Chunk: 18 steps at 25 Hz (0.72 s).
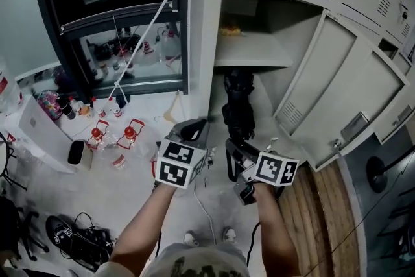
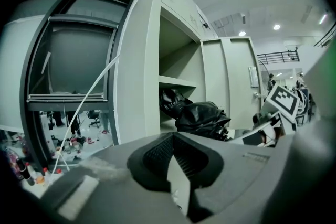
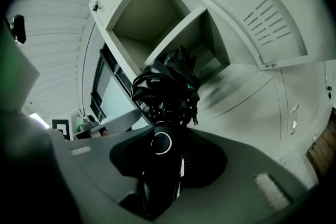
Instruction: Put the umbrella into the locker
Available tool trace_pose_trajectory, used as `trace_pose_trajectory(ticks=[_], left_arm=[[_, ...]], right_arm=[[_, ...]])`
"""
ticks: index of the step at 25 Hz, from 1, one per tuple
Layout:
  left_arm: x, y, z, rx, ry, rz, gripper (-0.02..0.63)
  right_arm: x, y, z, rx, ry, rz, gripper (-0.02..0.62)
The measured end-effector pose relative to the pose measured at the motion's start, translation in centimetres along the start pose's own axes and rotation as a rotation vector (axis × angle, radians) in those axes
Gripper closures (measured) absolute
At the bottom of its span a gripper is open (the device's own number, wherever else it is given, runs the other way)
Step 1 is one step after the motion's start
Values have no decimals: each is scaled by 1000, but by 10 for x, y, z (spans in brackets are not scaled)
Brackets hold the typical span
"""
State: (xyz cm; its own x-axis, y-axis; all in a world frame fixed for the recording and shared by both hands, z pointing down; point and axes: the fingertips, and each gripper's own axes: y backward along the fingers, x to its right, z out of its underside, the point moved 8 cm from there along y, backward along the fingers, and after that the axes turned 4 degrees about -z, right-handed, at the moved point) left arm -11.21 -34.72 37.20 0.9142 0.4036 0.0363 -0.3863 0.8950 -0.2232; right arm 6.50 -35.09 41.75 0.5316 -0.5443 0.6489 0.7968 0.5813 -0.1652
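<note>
- Right gripper [image 1: 233, 156] was pinching the handle of the black folded umbrella [image 1: 238, 107].
- The umbrella's far end was poking into the open locker [image 1: 206, 42], in the space under the shelf [image 1: 249, 52].
- Left gripper [image 1: 192, 131] sat just left of it, jaws pressed together, nothing in them.

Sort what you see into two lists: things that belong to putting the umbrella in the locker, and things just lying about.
Belong to the job:
umbrella; right gripper, holding its handle; open locker; its door.

Just lying about:
red-capped bottles; floor cables; white cord; yellow item on the locker shelf.
</note>
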Motion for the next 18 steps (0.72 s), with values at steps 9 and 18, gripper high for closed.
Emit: trace_pose_trajectory(ticks=[9, 18], left_arm=[[11, -22, -5, -9, 28, -114, 601], [17, -23, -2, -44, 25, -226, 601]], right_arm=[[33, -26, -38, -122, -23, -70, 460], [54, -63, -68, -200, -101, -138, 460]])
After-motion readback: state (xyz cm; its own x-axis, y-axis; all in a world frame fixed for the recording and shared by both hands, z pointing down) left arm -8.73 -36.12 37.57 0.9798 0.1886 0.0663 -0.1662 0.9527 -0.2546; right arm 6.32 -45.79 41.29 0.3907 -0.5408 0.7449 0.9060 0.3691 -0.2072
